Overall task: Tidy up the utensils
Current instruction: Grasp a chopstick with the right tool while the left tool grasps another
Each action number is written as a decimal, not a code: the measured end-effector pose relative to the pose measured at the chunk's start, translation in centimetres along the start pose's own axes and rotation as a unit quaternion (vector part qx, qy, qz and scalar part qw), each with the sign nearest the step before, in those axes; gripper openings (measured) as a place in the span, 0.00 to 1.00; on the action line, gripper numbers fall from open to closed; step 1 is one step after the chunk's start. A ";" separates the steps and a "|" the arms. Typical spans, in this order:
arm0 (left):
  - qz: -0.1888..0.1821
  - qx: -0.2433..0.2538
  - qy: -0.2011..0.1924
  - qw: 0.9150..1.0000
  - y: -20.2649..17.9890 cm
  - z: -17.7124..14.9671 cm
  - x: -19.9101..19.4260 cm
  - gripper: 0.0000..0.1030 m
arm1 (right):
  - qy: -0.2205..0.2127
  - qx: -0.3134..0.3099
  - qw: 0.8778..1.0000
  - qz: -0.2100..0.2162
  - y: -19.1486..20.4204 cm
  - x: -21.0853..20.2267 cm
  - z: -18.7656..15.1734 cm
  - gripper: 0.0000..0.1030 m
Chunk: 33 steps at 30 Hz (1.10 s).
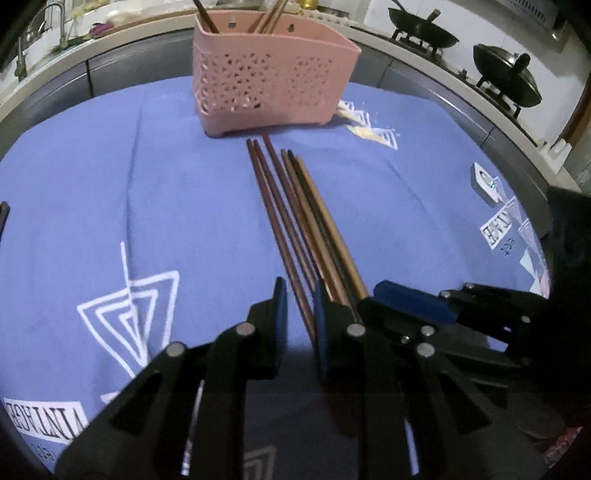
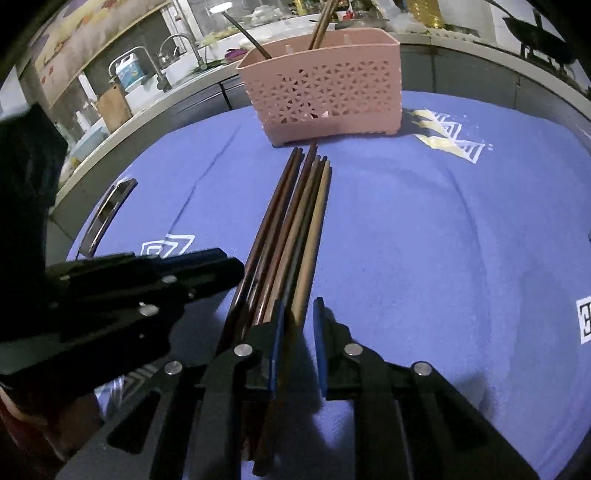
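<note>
Both grippers are down at the near ends of the sticks, side by side. Left gripper (image 1: 301,310): jaws narrow but not clamped, straddling the reddish-brown wooden chopstick (image 1: 291,280) at the left edge of the row, with daylight showing beside it. Right gripper (image 2: 298,314): same story, narrow and released, with the light tan wooden chopstick (image 2: 308,258) at the right edge running between the pads and a gap on its right. Neither hand is nearer, each owns its own edge. The row of six or so loose chopsticks (image 1: 295,206) lies flat on the blue printed cloth (image 1: 147,184), packed nearly parallel. Key relation: their long axis runs straight ahead, in line with both grippers' fingers, so closing would pinch across the stick, not along it. Far tips stop just short of the pink perforated plastic utensil basket (image 1: 269,85), which stands dead ahead with a few chopsticks (image 1: 266,16) already upright in it. Black woks (image 1: 421,29) sit on the stove behind.
</note>
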<state>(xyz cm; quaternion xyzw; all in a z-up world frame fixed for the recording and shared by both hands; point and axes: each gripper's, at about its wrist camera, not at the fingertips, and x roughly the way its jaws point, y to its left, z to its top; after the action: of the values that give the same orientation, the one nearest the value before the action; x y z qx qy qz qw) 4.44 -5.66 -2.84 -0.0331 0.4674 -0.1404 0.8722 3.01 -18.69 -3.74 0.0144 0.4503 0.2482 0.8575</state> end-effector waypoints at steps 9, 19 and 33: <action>0.038 0.018 -0.004 0.999 -0.7 0.0 1.0 0.14 | -0.009 0.022 1.000 -0.001 -1.2 -0.1 0.1 0.16; 0.055 0.033 -0.017 0.998 -0.3 0.6 1.4 0.06 | -0.018 0.007 1.000 -0.024 -1.1 -0.1 0.2 0.08; 0.029 0.024 0.011 0.999 2.9 -1.1 -0.6 0.05 | 0.016 0.063 0.998 -0.016 -5.4 -2.2 -0.8 0.09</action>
<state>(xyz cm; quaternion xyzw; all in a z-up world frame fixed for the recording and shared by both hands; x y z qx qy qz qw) 3.82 -2.65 -3.48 0.0025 0.4746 -0.1265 0.8711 3.56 -24.54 -3.88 0.0570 0.4786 0.2062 0.8515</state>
